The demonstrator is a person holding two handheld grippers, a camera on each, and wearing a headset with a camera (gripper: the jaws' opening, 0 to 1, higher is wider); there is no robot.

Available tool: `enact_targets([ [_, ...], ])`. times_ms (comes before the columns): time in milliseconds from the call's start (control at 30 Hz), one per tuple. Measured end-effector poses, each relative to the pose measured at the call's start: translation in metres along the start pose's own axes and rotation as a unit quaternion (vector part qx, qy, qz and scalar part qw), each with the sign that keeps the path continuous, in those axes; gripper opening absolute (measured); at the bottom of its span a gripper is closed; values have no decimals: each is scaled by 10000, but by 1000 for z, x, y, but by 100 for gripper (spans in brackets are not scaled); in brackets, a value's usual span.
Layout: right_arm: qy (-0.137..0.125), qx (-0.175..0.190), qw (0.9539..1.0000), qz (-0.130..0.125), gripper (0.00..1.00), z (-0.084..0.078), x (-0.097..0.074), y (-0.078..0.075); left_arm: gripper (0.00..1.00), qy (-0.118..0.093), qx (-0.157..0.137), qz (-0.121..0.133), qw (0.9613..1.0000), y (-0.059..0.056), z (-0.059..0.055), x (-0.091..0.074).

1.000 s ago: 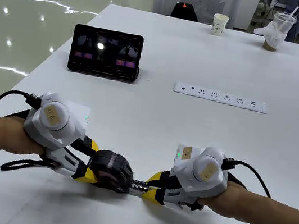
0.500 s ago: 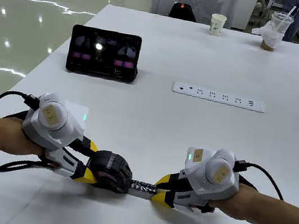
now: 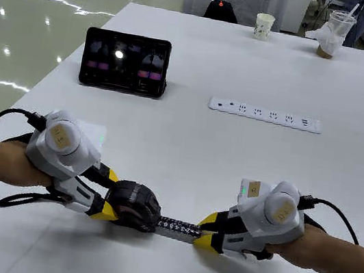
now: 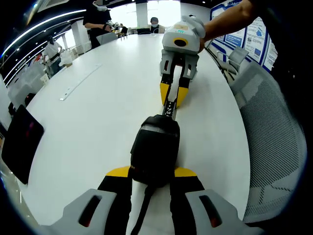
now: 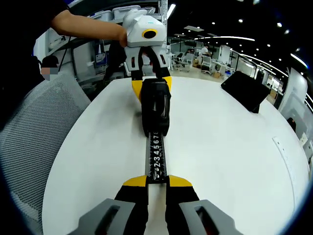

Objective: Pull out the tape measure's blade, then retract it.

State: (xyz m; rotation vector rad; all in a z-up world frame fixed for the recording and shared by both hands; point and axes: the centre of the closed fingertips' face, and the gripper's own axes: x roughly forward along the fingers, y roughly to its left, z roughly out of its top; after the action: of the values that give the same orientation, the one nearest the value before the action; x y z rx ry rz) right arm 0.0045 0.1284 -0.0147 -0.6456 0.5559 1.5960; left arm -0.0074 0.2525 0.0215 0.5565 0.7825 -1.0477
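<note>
A black tape measure case (image 3: 134,206) lies on the white table (image 3: 187,144) near its front edge. My left gripper (image 3: 106,202) is shut on the case (image 4: 155,149) from the left. A short length of black blade with white numbers (image 3: 178,227) runs right from the case. My right gripper (image 3: 205,232) is shut on the blade's end (image 5: 156,169), a hand's width from the case (image 5: 156,105). In the left gripper view the right gripper (image 4: 172,94) faces me across the blade.
A dark tablet (image 3: 125,62) stands at the left middle of the table. A white power strip (image 3: 265,114) lies to the right of it. Two cups (image 3: 263,25) (image 3: 337,33) stand at the far edge. A mesh chair (image 4: 274,137) sits beside the table.
My right gripper has moved right with the blade's end, drawing more blade out of the case. The left gripper and the case have stayed put.
</note>
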Motion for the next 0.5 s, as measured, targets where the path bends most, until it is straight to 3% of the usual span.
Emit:
enact_targets([
  [500,29,19,10000,-40,9,-13,-15,-1,24,6,-12,-9,10000,2,-1,1],
])
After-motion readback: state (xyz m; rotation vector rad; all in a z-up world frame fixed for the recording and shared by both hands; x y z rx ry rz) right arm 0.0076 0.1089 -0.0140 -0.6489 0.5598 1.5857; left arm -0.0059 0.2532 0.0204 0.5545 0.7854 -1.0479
